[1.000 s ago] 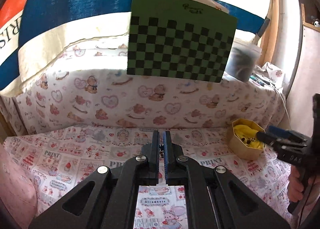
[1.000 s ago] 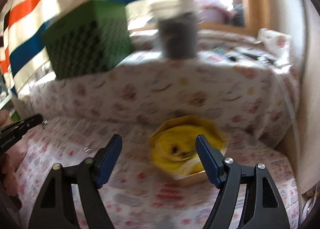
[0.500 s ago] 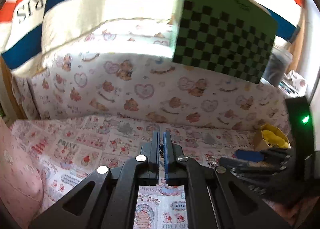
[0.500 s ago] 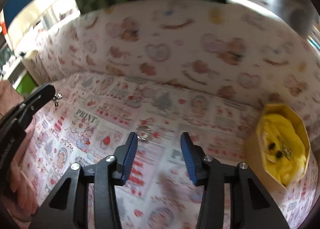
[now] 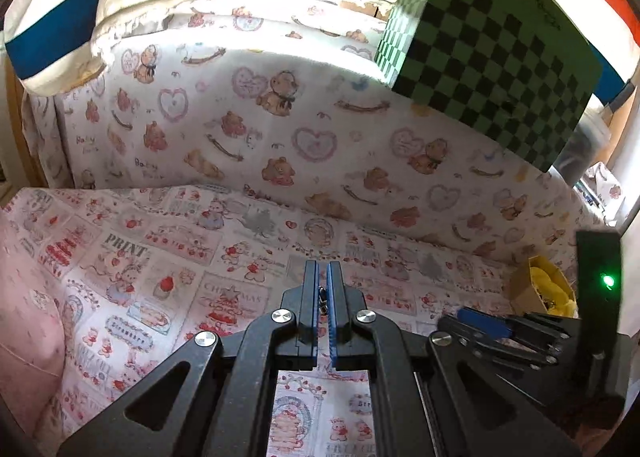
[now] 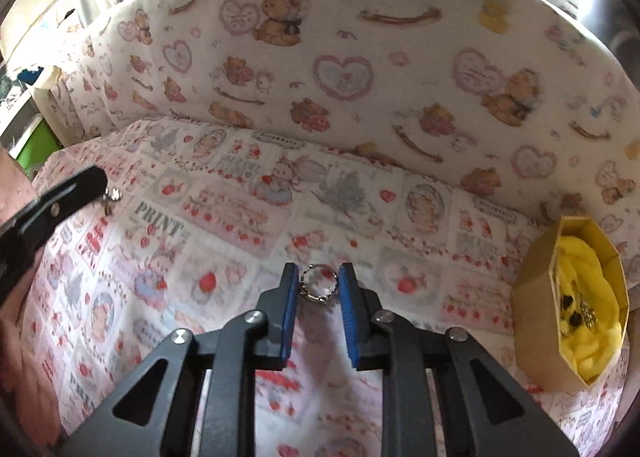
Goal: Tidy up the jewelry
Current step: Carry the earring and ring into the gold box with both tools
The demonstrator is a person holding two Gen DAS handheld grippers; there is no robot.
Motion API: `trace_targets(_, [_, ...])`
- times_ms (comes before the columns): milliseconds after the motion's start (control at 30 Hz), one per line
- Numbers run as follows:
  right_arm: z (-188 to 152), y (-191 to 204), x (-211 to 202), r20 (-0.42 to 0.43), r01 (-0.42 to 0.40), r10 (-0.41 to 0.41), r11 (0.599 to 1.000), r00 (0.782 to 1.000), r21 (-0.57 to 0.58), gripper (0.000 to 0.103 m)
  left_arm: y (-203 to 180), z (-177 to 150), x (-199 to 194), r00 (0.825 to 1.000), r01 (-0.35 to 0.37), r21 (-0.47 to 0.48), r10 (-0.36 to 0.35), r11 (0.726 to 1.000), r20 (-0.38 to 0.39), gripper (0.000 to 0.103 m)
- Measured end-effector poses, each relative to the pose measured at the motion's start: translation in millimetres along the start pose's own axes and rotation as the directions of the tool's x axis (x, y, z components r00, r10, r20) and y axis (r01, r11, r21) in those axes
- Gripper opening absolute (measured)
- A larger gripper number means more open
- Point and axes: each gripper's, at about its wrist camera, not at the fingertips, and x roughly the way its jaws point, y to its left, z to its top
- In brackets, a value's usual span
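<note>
Right gripper [image 6: 318, 277] closing around a silver ring [image 6: 318, 283] on the printed cloth [image 6: 224, 225], left gripper [image 5: 322, 289] clamped on a small metal trinket [image 5: 322, 302], yellow-lined box [image 6: 536, 297] at right

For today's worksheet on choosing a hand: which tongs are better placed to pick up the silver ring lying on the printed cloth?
Right. The right tongs are closing with the silver ring already between their blue pads, while the left tongs are shut on a small silver trinket, so they seem occupied.
</note>
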Motion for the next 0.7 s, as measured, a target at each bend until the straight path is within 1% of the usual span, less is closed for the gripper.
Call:
trace_targets(67, [-11,-5,-8,0.011,0.007,-0.007,1.0,1.0,-0.006,0.019,-2,-1,-4,1.0,-0.01,0.016,0.01,1.0,0.012,0.003])
trace_targets(133, [-21,-9,-15,0.028,0.01,-0.01,1.0,1.0,-0.008,0.019,-6,-2,-5,1.0,-0.002,0.029,0.002,1.0,0.015,0.003])
trace_targets(300, [-43,-13,-38,0.099,0.039,-0.035,0.999,0.995,-0.035,0.019,-18,-4,-9,1.0,-0.001,0.074,-0.001,0.997,0.026,0.003])
trace_targets(400, [-50,-21,-47,0.109,-0.003,0.006,0.999,0.994,-0.033,0.019,-21,-6,-7,1.0,0.023,0.073,-0.024,0.997,0.004,0.003])
trace_targets(467, [-56,-24,-54,0.131,0.009,-0.004,0.999,0.991,-0.035,0.019,-25,-7,-5,1.0,0.009,0.093,-0.01,0.996,0.006,0.003])
trace_targets(533, [-62,-27,-62,0.159,0.003,0.003,0.999,0.987,-0.038,0.019,-27,-9,-4,1.0,-0.006,0.109,0.005,0.994,0.01,0.003])
trace_targets(633, [-68,-31,-70,0.179,-0.006,0.011,0.999,0.984,-0.032,0.019,-29,-11,-2,1.0,0.002,0.115,-0.002,0.993,0.002,0.003])
trace_targets(700, [-71,-26,-72,0.187,-0.022,0.027,0.999,0.982,-0.026,0.019,-31,-11,-3,1.0,0.009,0.122,-0.009,0.993,0.003,0.003])
